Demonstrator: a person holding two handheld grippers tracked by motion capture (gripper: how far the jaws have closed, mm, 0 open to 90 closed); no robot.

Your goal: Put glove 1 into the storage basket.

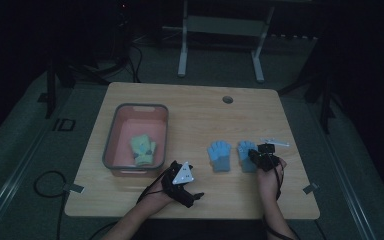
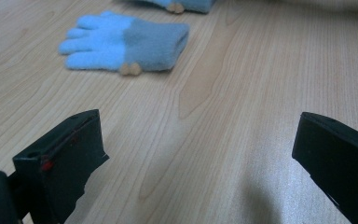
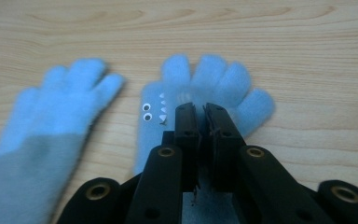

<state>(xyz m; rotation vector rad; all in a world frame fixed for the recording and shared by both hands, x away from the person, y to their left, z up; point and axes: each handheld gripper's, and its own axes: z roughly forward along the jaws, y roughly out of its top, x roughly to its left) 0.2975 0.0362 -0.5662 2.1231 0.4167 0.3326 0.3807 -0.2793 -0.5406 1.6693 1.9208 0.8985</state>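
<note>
Your right gripper (image 3: pixel 199 112), jaws pressed together, pinches the blue glove with googly eyes (image 3: pixel 214 86), lying flat, fingers pointing away from you; your left gripper (image 2: pixel 196 154) is spread.

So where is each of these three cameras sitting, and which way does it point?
High view: above the person's side, facing down on the table; forearms, left gripper, right gripper.
Left gripper view: low over the table, along its spread jaws towards a blue glove.
Right gripper view: along its closed jaws pressed over the other blue glove.
Shared: both blue gloves appear in all three.
</note>
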